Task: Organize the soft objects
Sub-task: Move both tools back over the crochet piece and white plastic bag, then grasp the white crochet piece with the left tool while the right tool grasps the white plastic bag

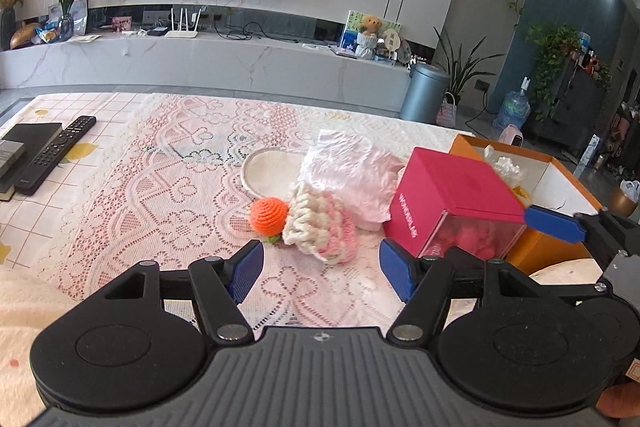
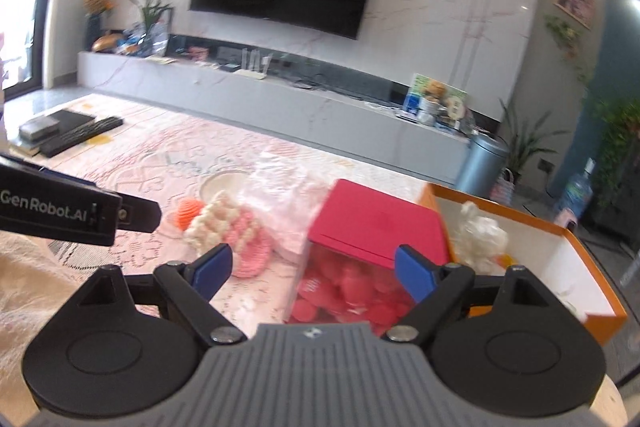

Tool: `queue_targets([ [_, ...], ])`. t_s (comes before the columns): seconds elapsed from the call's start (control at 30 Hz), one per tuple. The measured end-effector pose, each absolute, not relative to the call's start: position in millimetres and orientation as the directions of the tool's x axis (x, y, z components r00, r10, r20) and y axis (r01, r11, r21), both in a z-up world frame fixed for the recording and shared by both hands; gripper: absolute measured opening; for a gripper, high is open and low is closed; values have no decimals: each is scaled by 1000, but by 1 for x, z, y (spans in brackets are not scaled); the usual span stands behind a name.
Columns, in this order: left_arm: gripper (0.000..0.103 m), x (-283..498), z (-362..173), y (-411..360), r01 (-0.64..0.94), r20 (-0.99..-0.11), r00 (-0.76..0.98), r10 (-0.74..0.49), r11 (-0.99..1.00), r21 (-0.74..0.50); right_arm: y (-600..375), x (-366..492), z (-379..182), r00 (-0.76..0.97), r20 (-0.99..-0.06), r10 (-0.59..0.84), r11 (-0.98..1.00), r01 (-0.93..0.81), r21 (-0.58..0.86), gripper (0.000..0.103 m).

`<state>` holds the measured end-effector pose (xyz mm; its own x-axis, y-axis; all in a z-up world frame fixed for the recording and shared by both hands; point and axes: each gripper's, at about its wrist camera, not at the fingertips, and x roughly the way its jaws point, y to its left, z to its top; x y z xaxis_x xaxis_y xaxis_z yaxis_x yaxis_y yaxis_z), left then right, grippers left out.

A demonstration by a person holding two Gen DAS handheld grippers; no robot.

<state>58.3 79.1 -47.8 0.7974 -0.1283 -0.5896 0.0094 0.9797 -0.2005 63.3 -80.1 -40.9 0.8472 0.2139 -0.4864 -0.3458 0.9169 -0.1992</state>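
Note:
A pink and cream knitted piece [image 1: 320, 227] lies on the lace tablecloth [image 1: 168, 187], with an orange crochet ball [image 1: 269, 213] touching its left side. My left gripper [image 1: 322, 273] hovers just short of the knit, open and holding nothing. Behind lies a crumpled pink-white bag [image 1: 352, 167]. A red-lidded clear box [image 2: 360, 227] of pink pieces sits ahead of my right gripper [image 2: 312, 271], which is open; the box's front lies between the pads without being pressed. To the right, an orange box [image 2: 600, 315] holds a white fluffy item [image 2: 480, 239].
A round white dish [image 1: 264, 171] lies behind the ball. A remote control [image 1: 56, 151] and dark books [image 1: 28, 139] sit at the far left. Cream fabric [image 1: 16, 307] covers the near left corner. A grey bin [image 1: 424, 91] stands past the table's far edge.

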Motion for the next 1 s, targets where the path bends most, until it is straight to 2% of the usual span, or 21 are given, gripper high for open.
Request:
queue_targets([
  [0.07,77,64,-51,86,16,-601,787,-139,978,-206,-71,71,-43,837,-496,231,902,-375,-212,78],
  [0.17,77,74,-56,96,27,-615,771,-165,973,-228,-61,84,-43,821,-507,263,870,-428,-243,67],
  [0.37,75,113,-68,104,48,-649,730,-215,963,-264,-39,115,-48,785,-539,305,785,-528,-325,58],
  [0.53,73,146,-82,103,52,-666,691,-281,938,-342,-32,147,-52,764,-571,302,735,-568,-371,55],
  [0.67,73,171,-102,105,-30,-699,651,-296,910,-413,-30,165,-57,758,-587,283,715,-575,-398,54],
  [0.9,73,196,-128,107,-115,-734,602,-314,876,-469,-30,178,-69,749,-605,269,716,-576,-395,54],
  [0.97,66,199,-133,104,-116,-736,597,-319,874,-472,-32,180,-70,743,-609,276,718,-581,-383,52],
  [1.0,54,199,-134,102,-107,-737,595,-320,878,-467,-31,179,-71,746,-606,277,716,-581,-388,52],
])
